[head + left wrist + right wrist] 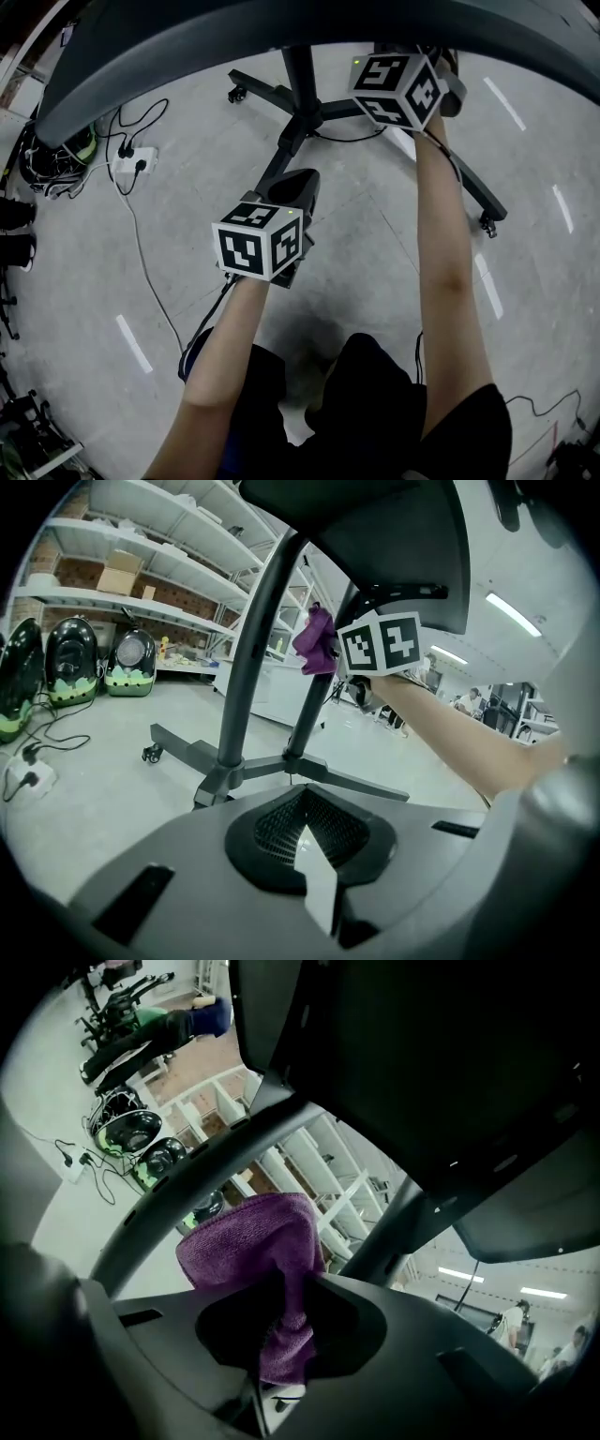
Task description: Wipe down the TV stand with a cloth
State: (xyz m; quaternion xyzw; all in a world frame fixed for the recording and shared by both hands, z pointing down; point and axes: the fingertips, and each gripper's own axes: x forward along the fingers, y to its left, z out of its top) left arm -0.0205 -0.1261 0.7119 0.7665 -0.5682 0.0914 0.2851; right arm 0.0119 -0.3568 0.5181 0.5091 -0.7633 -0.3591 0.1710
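Reaching out, right gripper (281,1330) clamping purple cloth (248,1241) by TV stand (246,667), left gripper (307,829) lower, jaws together.

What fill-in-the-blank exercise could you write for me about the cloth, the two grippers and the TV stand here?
The cloth is ___ in colour.
The gripper clamping it is the person's ___ one.
The left gripper holds ___.
The legs of the TV stand rest on the grey ___.
Missing words: purple; right; nothing; floor.
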